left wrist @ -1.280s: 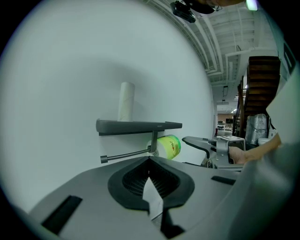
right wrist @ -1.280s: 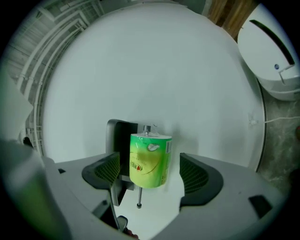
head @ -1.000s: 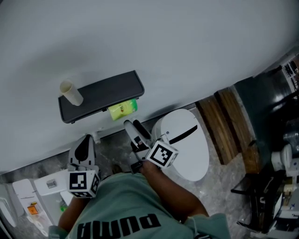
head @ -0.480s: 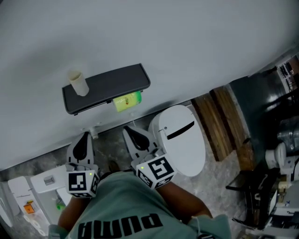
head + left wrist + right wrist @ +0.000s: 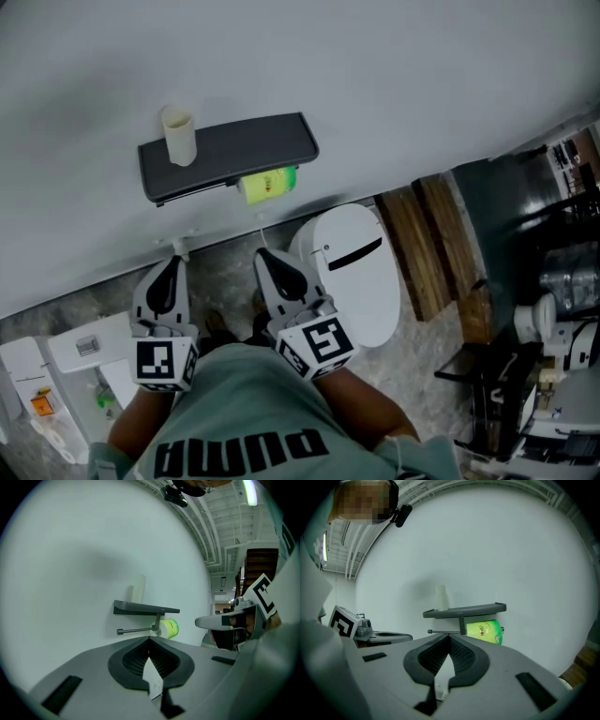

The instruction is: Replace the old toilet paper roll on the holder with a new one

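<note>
Your left gripper [image 5: 171,272]: jaws closed, nothing between them. Your right gripper [image 5: 272,265]: jaws closed too, empty. The 2 grippers sit side by side, pointing at wall below holder shelf [image 5: 239,148]. Green-wrapped roll [image 5: 269,182] hangs under shelf's right end. Bare bar [image 5: 136,630] sticks out left of it. 1 cardboard tube [image 5: 178,136] stands upright on shelf's left end. Toilet [image 5: 361,281] just right of your right gripper.

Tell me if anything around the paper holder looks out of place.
A bare cardboard tube stands upright on the left end of the shelf, off the bar, where a bright green roll hangs.
</note>
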